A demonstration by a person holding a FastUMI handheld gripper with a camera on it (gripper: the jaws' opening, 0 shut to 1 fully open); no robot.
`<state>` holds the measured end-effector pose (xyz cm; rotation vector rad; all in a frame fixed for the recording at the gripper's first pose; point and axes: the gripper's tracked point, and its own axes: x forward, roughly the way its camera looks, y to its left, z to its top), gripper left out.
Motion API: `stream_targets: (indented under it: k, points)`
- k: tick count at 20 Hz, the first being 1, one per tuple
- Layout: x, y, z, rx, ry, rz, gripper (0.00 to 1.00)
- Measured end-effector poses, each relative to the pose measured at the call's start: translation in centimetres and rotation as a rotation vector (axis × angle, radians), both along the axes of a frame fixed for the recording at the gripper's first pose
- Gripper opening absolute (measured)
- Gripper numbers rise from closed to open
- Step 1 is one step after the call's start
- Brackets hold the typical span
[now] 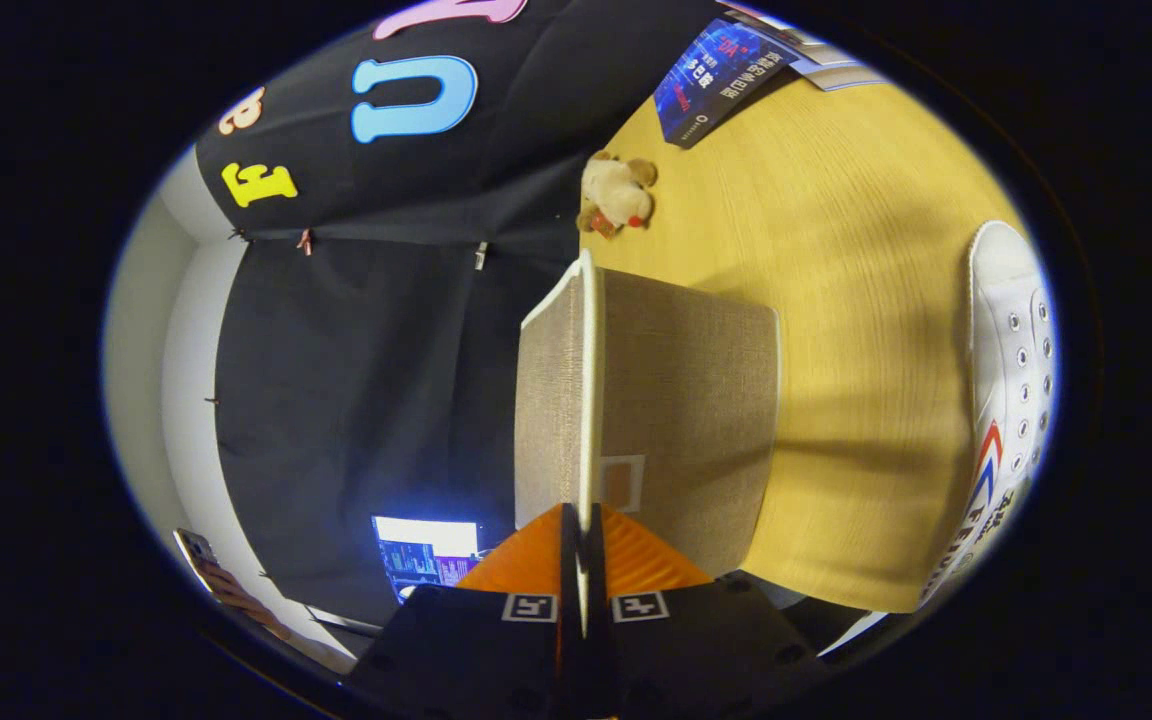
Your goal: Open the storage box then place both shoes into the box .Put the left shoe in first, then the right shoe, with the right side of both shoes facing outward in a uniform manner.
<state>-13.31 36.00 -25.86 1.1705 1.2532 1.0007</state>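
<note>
- The gripper [584,560] has both orange fingers [526,565] clenched on the thin white edge of the box lid [588,400], which runs straight ahead from them.
- The storage box [686,400], grey fabric, lies just beyond on the wooden table [836,250].
- One white shoe [1011,400] lies well to the side, its long axis roughly parallel to the lid edge.
- A plush toy [618,192] sits farthest off.

The scene is seen from the gripper [581,545] itself, looking forward along its jaws, rolled so the tabletop [836,250] stands to the right. The storage box [676,400] is viewed from very close, its edge clamped between the jaws.
</note>
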Motion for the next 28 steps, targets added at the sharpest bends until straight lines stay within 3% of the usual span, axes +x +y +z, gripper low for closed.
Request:
stream_targets:
  k: [5, 9, 16, 20, 28]
  points:
    - [1.9, 0.2, 4.9, 0.102, -0.002, -0.073, 0.05]
    - [2.3, 1.2, 10.5, 0.147, -0.090, -0.094, 0.05]
    - [2.9, 7.6, 19.0, 0.186, -0.204, -0.104, 0.05]
    - [2.7, 12.0, 21.6, 0.214, -0.201, -0.112, 0.05]
    - [2.0, 18.9, 22.1, 0.196, -0.223, -0.094, 0.05]
